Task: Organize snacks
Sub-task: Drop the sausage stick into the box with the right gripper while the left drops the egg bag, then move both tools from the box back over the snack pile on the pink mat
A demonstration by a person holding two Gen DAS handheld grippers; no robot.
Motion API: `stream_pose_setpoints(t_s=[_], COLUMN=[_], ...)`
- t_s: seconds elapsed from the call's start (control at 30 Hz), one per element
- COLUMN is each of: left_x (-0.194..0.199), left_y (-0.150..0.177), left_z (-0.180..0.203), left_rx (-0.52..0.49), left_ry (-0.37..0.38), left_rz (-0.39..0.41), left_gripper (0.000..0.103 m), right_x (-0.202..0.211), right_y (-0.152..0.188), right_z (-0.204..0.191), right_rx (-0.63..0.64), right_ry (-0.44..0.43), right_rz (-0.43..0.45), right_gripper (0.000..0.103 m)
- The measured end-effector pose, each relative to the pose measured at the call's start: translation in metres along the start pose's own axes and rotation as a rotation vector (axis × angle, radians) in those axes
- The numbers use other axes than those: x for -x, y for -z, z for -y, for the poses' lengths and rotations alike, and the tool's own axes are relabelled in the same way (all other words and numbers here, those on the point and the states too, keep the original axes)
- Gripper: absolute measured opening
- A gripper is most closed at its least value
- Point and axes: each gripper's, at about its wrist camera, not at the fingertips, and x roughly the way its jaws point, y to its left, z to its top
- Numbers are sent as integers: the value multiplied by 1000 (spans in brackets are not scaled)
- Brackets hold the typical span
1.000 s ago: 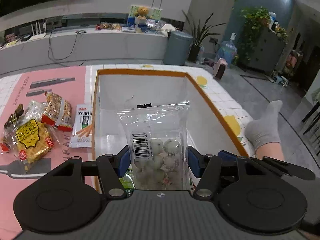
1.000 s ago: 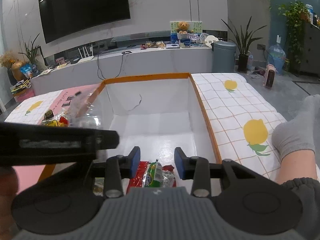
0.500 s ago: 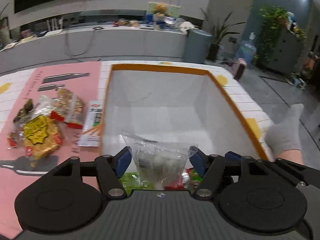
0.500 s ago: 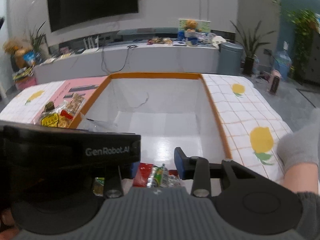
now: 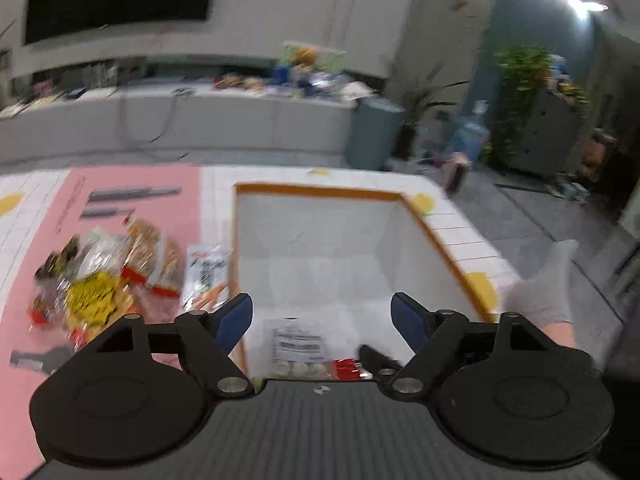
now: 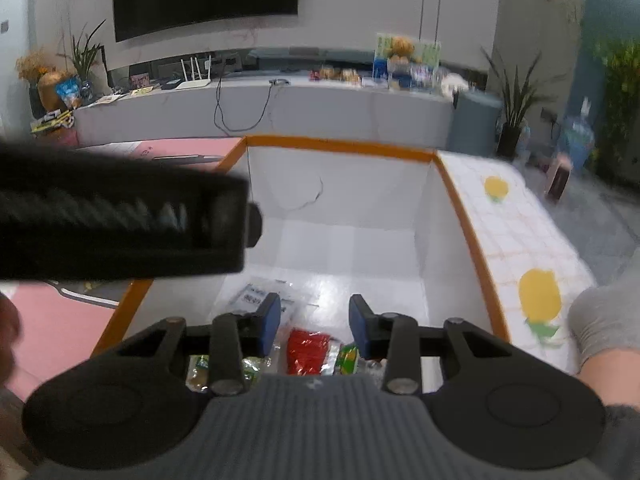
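Dropped, clear bag (image 5: 298, 346) lies in box (image 5: 320, 194) below left gripper's (image 5: 322, 318) wide fingers.

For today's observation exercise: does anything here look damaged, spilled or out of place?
Yes. The white box has a thin dark crack-like line on its far inner wall. Several snack packets lie in a loose heap on the pink mat outside it.

I see a white box (image 6: 348, 208) with orange rim, a pink mat (image 5: 132, 184), a red packet (image 6: 306, 350), and yellow fruit prints on the checked cloth (image 6: 516, 220).
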Motion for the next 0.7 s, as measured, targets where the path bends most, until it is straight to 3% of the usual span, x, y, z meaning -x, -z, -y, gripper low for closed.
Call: stream_pose_setpoints(t_s=[0.07, 0.2, 0.27, 0.5, 0.7], left_x=[9, 24, 31, 63, 84], left_y=[-2, -6, -7, -14, -15], left_z=[-1, -8, -12, -32, -54], left_rx=[-2, 12, 12, -19, -5], left_ry=[-2, -10, -24, -89, -136], left_rz=[27, 49, 54, 102, 121], left_gripper=[95, 95, 95, 95, 95], right_x=[4, 11, 13, 29, 42], right_y=[1, 1, 2, -1, -2], right_z=[-3, -9, -13, -23, -33], right_rx=[17, 18, 17, -24, -31], right_ry=[10, 14, 11, 2, 10], right_rz=[20, 41, 53, 109, 151], right_gripper=[53, 65, 76, 86, 86])
